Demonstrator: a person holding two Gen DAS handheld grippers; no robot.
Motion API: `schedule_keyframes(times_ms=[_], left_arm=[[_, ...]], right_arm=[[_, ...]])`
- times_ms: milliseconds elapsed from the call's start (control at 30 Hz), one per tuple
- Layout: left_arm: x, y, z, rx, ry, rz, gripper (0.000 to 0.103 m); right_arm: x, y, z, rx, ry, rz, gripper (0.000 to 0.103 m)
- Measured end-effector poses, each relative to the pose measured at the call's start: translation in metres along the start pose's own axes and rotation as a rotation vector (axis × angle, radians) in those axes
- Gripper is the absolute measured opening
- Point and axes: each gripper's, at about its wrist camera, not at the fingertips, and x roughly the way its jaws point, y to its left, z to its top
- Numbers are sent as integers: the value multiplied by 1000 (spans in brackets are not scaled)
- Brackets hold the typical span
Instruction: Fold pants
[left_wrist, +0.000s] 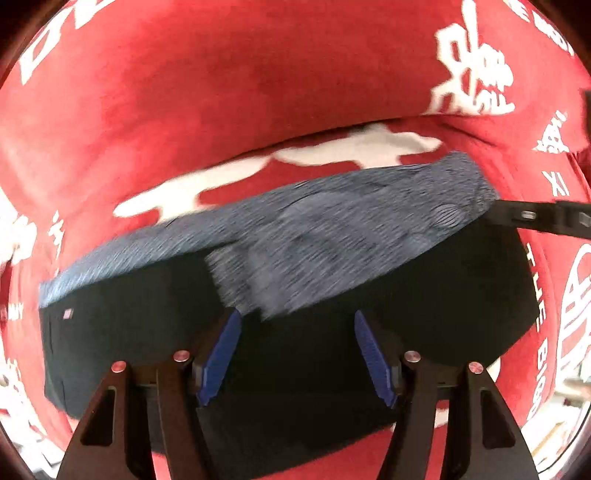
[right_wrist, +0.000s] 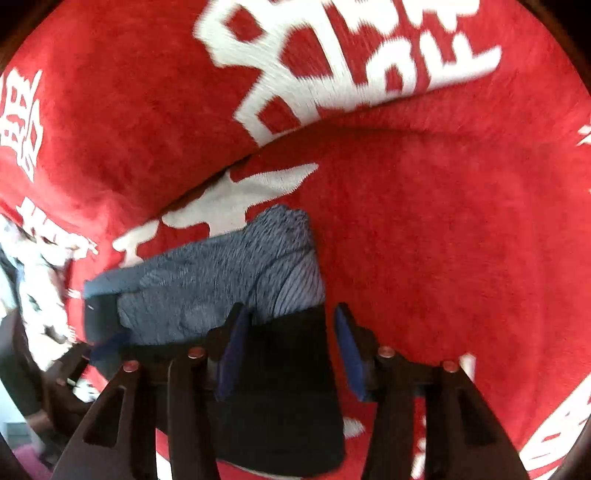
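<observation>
Folded pants (left_wrist: 280, 295) lie on the red blanket (left_wrist: 184, 92), long axis running left-right, directly under both grippers: left gripper (left_wrist: 297, 347) half-open over the middle, right gripper (right_wrist: 291, 350) half-open straddling the right end, probably gripping nothing.

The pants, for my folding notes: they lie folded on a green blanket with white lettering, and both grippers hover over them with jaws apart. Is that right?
Not quite: the blanket is red, not green, as both wrist views show. The rest holds: the pants lie folded on it, and the left gripper and right gripper are over them with jaws apart.
</observation>
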Motion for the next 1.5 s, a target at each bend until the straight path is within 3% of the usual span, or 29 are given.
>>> schedule_keyframes(times_ms=[100,167,300,433,500,767,833,867,900,1033,1500], left_arm=[[-9,25,-18,-71,6,15,65],[-9,37,-24,-103,19,43,65],[-6,56,-40,-138,57,98,65],[-8,75,-53,-168,61,116,65],[-7,81,-56,-187,62,114,65],[-5,99,-64,-247,69,98,65],[-6,102,-66,-259,62,91,77],[-6,104,-66,-267,53,91,90],[-7,105,-67,-272,45,91,93],[-8,111,-71,-293,46,93,93],[-6,112,-93,-305,95,62,93]], right_arm=[[-26,22,-14,-29,-78,34,51],[-27,49,-18,-65,-78,85,42],[14,108,-23,-156,23,148,37],[60,145,-42,-145,131,151,37],[59,161,-57,-165,103,129,37],[61,184,-70,-229,155,75,37],[59,185,-70,-225,157,61,37],[59,187,-71,-225,155,55,37],[58,187,-72,-226,153,51,37],[57,191,-76,-236,152,30,38],[39,201,-92,-246,167,52,63]])
